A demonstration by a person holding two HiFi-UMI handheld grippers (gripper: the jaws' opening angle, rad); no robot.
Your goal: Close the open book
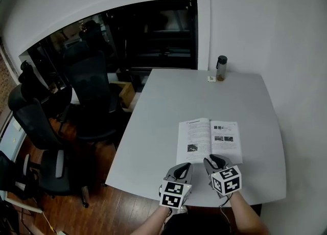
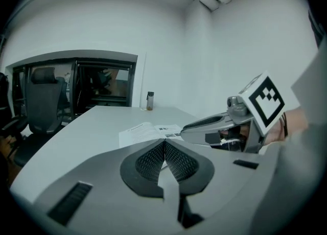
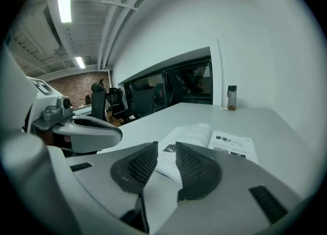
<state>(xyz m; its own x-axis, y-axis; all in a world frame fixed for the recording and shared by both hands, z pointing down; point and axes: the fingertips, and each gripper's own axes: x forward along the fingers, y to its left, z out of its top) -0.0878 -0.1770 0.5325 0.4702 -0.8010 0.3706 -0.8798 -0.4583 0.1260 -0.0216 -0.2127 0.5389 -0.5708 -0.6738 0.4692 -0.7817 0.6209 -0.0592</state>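
Note:
An open book (image 1: 209, 139) lies flat on the grey table (image 1: 158, 111), near its front edge, with printed pages facing up. Both grippers hover just in front of it, side by side. My left gripper (image 1: 185, 166) sits at the book's near left corner, and its ribbed pads meet, so it is shut with nothing in it (image 2: 164, 142). My right gripper (image 1: 210, 160) is over the book's near edge; a narrow gap shows between its pads and nothing is in it (image 3: 167, 148). The book (image 3: 204, 138) lies just beyond those jaws. Neither gripper touches the book (image 2: 145, 132).
A dark-capped bottle (image 1: 221, 68) stands at the table's far edge with a small white item (image 1: 211, 78) beside it. Black office chairs (image 1: 92, 91) stand left of the table by a dark window. A white wall runs along the right.

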